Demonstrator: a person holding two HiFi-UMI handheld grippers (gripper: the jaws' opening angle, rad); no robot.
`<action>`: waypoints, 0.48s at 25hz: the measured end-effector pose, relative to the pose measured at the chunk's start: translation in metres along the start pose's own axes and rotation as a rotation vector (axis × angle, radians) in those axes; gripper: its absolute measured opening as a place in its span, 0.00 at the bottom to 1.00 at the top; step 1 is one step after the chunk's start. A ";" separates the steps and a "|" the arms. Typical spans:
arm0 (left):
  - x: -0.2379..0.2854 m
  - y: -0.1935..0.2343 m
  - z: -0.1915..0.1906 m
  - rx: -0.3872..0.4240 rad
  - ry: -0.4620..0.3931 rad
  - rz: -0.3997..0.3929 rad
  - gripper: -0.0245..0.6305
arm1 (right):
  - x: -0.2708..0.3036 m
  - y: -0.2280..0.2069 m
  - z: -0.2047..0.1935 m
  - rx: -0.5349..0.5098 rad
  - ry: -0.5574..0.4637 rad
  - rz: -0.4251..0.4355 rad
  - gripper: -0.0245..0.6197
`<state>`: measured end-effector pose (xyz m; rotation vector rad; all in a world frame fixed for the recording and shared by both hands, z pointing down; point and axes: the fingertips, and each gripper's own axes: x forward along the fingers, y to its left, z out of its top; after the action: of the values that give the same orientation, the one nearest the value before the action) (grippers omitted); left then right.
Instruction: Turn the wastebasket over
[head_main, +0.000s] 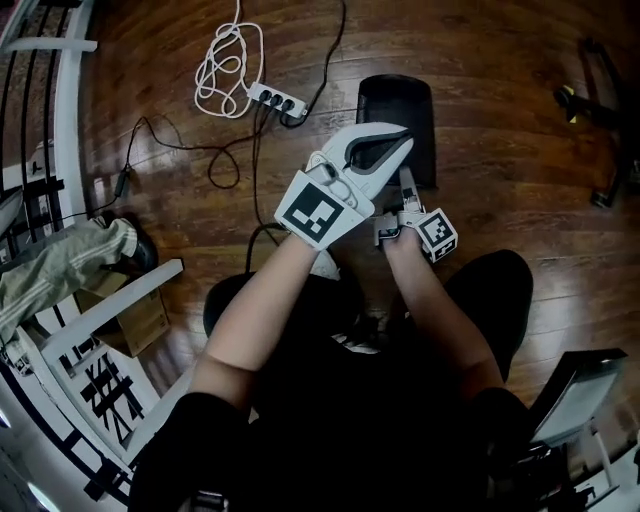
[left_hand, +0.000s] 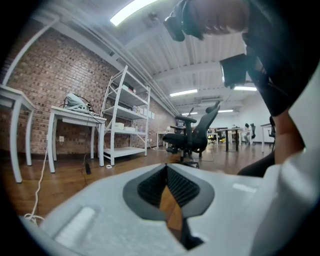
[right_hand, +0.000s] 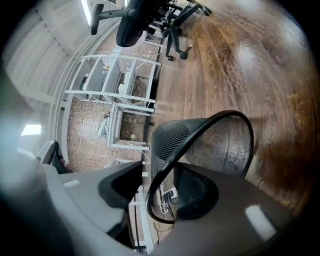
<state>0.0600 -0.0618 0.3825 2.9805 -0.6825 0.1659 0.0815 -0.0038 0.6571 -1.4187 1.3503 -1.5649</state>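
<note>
Right gripper (right_hand: 164, 174) first: jaws spread wide, nearly as far as they go, and the black rim of the wastebasket (right_hand: 220, 145) runs straight through the gap. One jaw sits outside the mesh and the other shows through it from the far side. There's daylight between pad and rim, so nothing is clamped. The basket is right at the fingertips and looks to be lying on its side on the wood floor (right_hand: 260, 65), its mouth turned toward this gripper.

Just to its left is the left gripper (left_hand: 166, 168). Its tips are drawn together, with only a sliver of floor showing through lower down between the ribbed pads, and it holds nothing. In the head view it hangs over the near end of the basket (whether it touches the mesh, I can't tell).

Further out, left of and beyond both grippers, a power strip (head_main: 277, 100) lies on the boards with a looped white cord (head_main: 225, 65) next to it. Ahead of the left gripper, well apart, stands an office chair (left_hand: 192, 135). To the left of the chair, white shelving (left_hand: 125, 125) stands against a brick wall (left_hand: 45, 85).
</note>
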 end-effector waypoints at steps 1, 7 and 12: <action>-0.003 0.002 0.003 0.001 -0.011 0.006 0.04 | 0.003 0.001 0.002 -0.007 -0.005 0.009 0.34; -0.022 0.012 0.022 0.014 -0.062 0.048 0.04 | 0.016 -0.001 0.009 -0.008 -0.040 0.019 0.22; -0.028 0.016 0.033 -0.014 -0.092 0.078 0.04 | 0.017 -0.008 0.025 -0.009 -0.075 0.031 0.15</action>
<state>0.0305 -0.0678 0.3475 2.9656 -0.8077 0.0287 0.1026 -0.0242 0.6677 -1.4403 1.3303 -1.4736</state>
